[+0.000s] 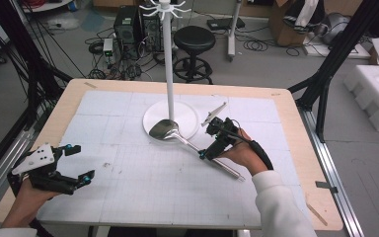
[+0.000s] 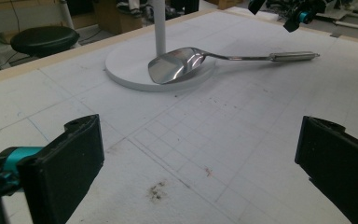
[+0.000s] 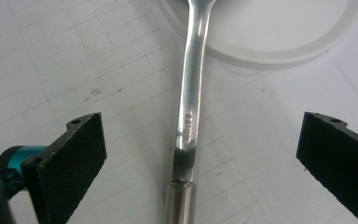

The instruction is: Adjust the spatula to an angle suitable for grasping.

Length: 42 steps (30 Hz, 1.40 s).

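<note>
A large steel serving spoon [image 1: 177, 135] lies on the white gridded mat [image 1: 143, 192] that covers the wooden table [image 1: 61, 106]. Its bowl rests tilted on the edge of the round white base [image 1: 187, 114] of a white hook stand [image 1: 170, 59], close to the upright pole, and its handle runs out across the mat toward the person's right side. In the left gripper view the spoon [image 2: 177, 65] shows the same lie: bowl propped on the disc's rim, thick handle end down on the mat.

The right gripper [image 1: 212, 140] hangs over the middle of the handle, pointing downward, held in the person's right hand [image 1: 244, 154]. In the right gripper view its two black jaws stand wide apart on either side of the spoon's shank [image 3: 191, 112], and neither pad touches the metal. The spoon lies free between them. A small stamped mark shows on the shank, too fine to read.

The left gripper [image 1: 76, 165] sits at the near left of the mat, well apart from the spoon, gripped in the person's left hand [image 1: 27, 197]. Its jaws are spread wide with bare mat between them.

Behind the table, a black stool [image 1: 193, 40] stands on the floor among cables.
</note>
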Each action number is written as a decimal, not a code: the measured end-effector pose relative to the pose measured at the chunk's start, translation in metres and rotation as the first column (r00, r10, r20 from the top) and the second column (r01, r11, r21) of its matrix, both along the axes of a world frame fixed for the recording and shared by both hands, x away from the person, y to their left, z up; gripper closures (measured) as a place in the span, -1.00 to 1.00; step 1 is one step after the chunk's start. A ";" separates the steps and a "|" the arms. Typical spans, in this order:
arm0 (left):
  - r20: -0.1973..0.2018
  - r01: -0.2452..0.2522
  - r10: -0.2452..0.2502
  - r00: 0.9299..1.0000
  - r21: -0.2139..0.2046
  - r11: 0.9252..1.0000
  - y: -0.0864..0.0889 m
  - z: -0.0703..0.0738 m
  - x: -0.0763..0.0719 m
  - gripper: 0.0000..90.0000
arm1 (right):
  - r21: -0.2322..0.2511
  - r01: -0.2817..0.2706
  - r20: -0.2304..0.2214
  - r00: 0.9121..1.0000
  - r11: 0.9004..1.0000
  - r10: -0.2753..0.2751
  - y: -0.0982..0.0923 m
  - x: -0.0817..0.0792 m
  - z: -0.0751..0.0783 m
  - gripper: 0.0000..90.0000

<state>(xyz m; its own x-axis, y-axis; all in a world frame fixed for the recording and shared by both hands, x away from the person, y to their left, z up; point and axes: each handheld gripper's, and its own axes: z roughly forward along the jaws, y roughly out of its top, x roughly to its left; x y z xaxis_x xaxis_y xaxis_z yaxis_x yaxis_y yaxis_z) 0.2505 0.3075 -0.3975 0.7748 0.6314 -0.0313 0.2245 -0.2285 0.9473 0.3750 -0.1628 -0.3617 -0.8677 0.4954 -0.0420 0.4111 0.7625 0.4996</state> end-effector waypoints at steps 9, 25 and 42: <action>0.001 0.000 0.000 1.000 -0.006 1.000 0.001 0.000 0.000 -0.96 | -0.032 0.035 0.013 0.999 0.999 -0.034 0.007 0.005 -0.007 -0.99; -0.001 0.002 -0.002 1.000 -0.006 1.000 0.001 0.000 0.000 -0.96 | -0.092 0.059 -0.024 0.998 0.994 -0.061 0.025 0.015 -0.043 -0.87; -0.004 0.002 -0.002 1.000 -0.001 1.000 0.001 -0.001 0.001 -0.96 | -0.068 0.050 -0.118 0.991 0.996 -0.058 0.030 0.017 -0.055 0.10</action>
<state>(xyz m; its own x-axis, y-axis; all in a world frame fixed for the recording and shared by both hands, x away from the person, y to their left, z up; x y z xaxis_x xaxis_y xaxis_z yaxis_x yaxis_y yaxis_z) 0.2513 0.3081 -0.3981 0.7757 0.6302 -0.0353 0.2282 -0.2280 0.9465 0.3925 -0.1331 -0.4165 -0.8403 0.5415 0.0269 0.5065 0.7664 0.3950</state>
